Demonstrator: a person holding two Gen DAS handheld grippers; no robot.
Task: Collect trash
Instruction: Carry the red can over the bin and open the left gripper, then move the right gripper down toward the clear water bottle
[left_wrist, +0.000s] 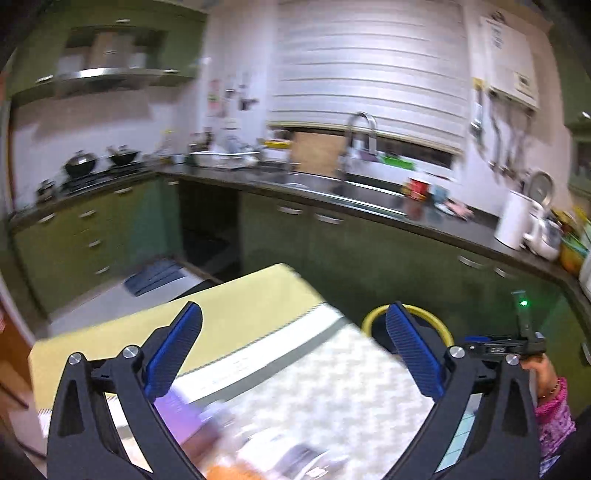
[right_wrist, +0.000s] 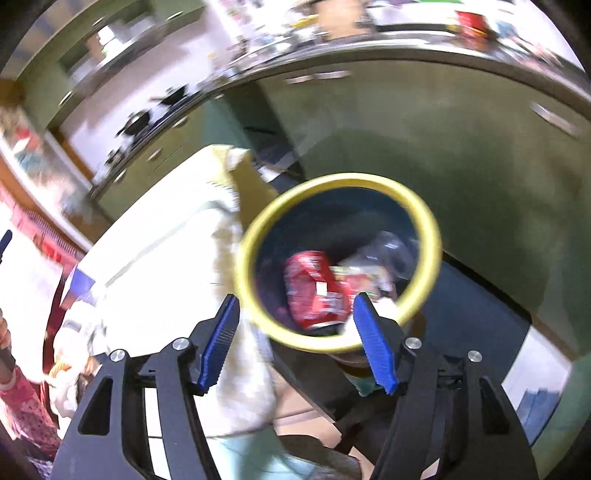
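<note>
The left claw stood spread nearly as wide as it could go, its blue pads bare, with nothing held or touched between them. It hovered over the near part of a table dressed in a yellow and patterned cloth, which I will call the counter. The right claw was about half open and also empty; through its gap showed the bin below, with no pad pressing on anything.

The bin, dark blue with a yellow rim, stood just beside the right edge of the counter, on the floor in front of green kitchen cabinets. From the left claw's view only an arc of that rim peeked out behind the right finger. Inside the bin lay a red crumpled wrapper, some clear plastic, and other scraps too blurred to name.

So part of the job looked done: several pieces of trash were already in the bin. As for what was left, the near end of the counter showed a smear of shapes, something purple and something orange among them, but motion blur made it impossible to say which were rubbish. My guess was that more collecting remained there.

At the right edge of the left view, a hand in a pink patterned sleeve gripped the other tool's handle.
</note>
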